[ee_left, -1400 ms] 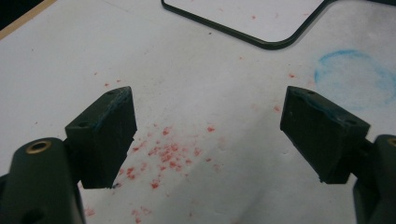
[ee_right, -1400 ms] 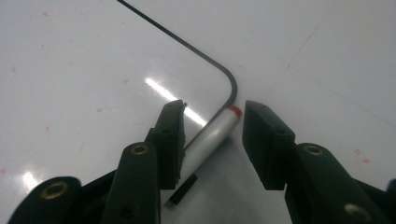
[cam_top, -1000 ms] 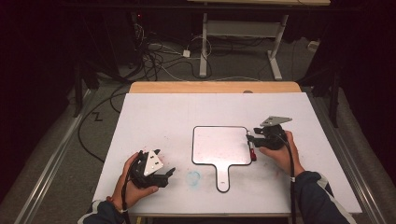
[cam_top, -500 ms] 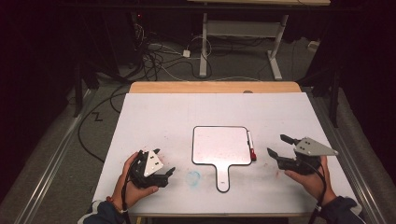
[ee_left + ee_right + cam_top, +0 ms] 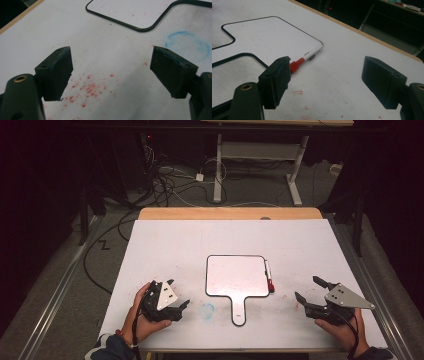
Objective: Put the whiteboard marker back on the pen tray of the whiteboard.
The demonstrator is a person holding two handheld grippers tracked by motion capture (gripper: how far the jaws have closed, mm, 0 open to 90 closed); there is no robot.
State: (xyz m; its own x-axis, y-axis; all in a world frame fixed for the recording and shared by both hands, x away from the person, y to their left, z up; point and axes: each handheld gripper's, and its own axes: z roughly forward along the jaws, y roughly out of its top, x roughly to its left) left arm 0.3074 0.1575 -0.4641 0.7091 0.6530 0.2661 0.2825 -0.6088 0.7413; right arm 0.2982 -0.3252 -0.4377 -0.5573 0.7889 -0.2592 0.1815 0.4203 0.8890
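A small white board [image 5: 235, 275] with a black rim and a handle lies flat mid-table. A white marker with a red cap [image 5: 268, 276] rests along its right edge, and shows as the marker [image 5: 308, 57] beside the board [image 5: 269, 32] in the right gripper view. My right gripper [image 5: 306, 288] sits well to the right of the marker near the front edge. Its jaws have just been opening and stand wide with nothing between them [image 5: 325, 75]. My left gripper [image 5: 179, 292] rests at the front left, open and empty [image 5: 111, 67], facing the board's corner [image 5: 140, 10].
The white table top [image 5: 175, 245] carries a faint blue ring smudge [image 5: 207, 309] by the board's handle and scattered red specks [image 5: 87, 90]. A wooden strip [image 5: 230, 213] edges the far side. Cables and desk legs stand on the floor beyond.
My right gripper let go of the marker at the board's right edge and drew away to the right and towards the front, its jaws spreading. The left gripper stayed put.
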